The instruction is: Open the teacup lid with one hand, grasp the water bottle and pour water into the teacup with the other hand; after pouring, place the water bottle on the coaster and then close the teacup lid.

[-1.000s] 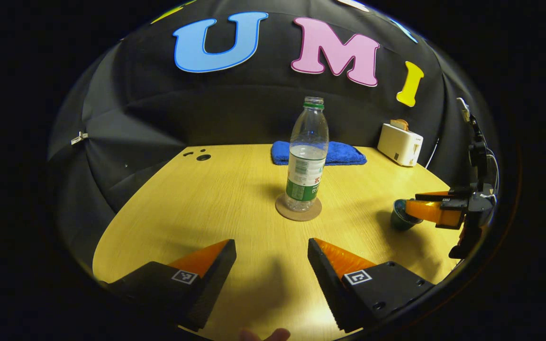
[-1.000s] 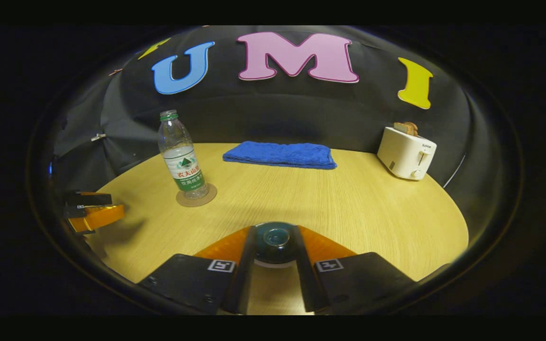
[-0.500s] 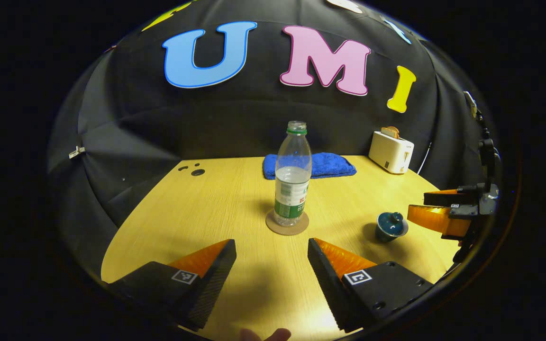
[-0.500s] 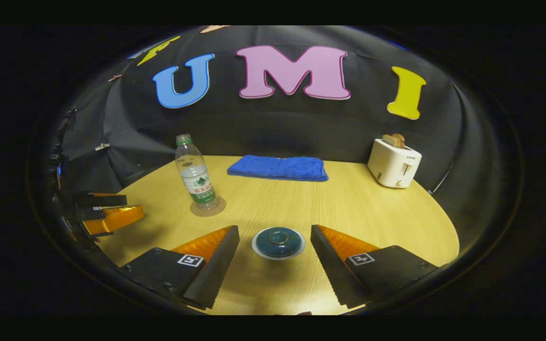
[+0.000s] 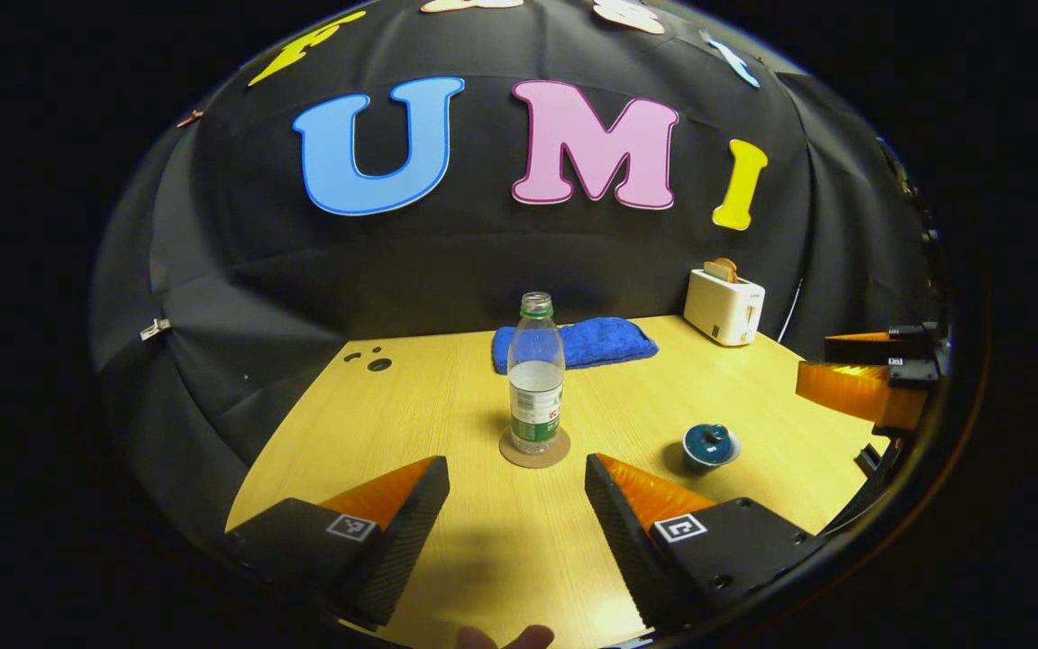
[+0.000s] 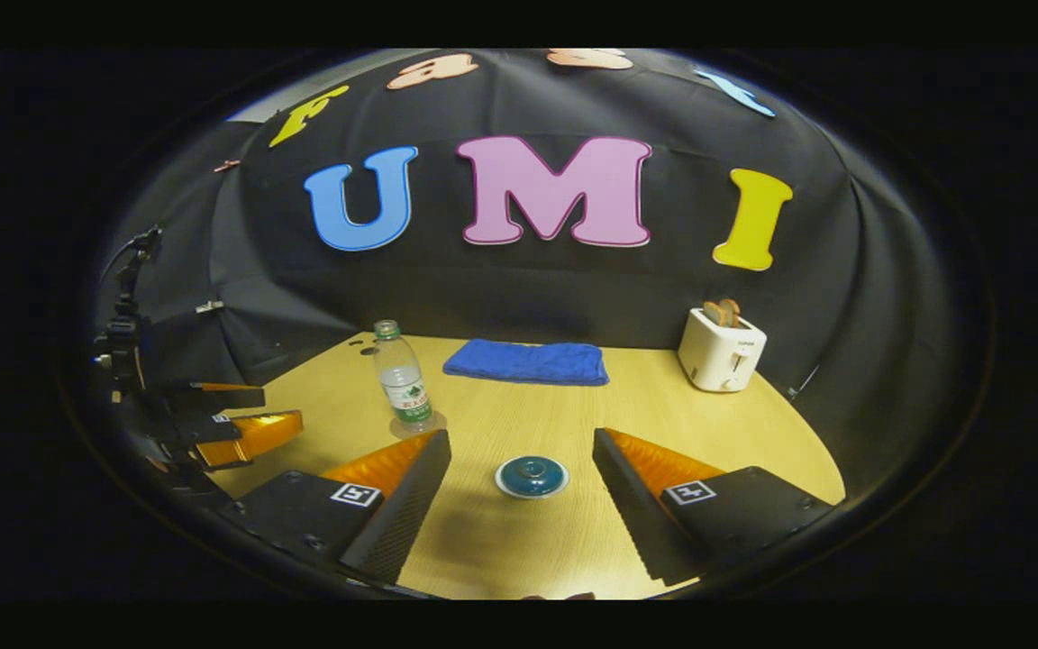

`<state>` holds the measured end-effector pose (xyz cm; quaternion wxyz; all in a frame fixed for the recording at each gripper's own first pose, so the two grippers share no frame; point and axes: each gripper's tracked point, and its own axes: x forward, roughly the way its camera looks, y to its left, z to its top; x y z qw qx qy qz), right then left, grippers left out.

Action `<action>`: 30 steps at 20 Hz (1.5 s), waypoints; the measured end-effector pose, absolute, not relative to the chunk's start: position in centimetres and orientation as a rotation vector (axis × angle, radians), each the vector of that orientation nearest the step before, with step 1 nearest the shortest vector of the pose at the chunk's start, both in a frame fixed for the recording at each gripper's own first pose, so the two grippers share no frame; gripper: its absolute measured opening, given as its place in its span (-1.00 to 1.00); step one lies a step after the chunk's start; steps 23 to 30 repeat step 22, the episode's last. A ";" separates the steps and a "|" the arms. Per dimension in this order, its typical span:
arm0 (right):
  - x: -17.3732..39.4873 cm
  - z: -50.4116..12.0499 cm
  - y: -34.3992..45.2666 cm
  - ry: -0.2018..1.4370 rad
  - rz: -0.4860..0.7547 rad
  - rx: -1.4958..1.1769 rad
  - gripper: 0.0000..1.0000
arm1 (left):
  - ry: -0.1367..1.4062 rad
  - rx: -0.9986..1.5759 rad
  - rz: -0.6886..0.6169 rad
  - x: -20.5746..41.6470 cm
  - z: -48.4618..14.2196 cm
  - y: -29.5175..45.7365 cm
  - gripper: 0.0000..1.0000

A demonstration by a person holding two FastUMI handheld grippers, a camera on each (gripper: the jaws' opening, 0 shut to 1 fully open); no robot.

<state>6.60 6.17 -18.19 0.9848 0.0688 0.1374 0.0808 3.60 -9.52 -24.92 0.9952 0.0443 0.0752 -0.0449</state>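
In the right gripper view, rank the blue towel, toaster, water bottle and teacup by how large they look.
1. blue towel, widest.
2. toaster.
3. water bottle, tall but slim; close to the toaster, so unsure.
4. teacup, smallest, though nearest the camera.

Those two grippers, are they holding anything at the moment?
Nothing. The left gripper and right gripper are both open; the teacup and water bottle stand free.

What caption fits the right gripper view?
Open right gripper behind lidded teacup; water bottle upright on coaster.
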 end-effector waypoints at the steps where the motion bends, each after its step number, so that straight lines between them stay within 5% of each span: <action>1: 6.2 -17.8 6.1 0.274 0.159 0.140 0.96 | 0.151 0.083 -0.092 3.1 -24.8 -9.5 0.92; 30: 0.7 -15.5 6.7 0.256 0.099 0.134 0.96 | 0.127 0.102 -0.103 -1.7 -23.7 -8.4 0.92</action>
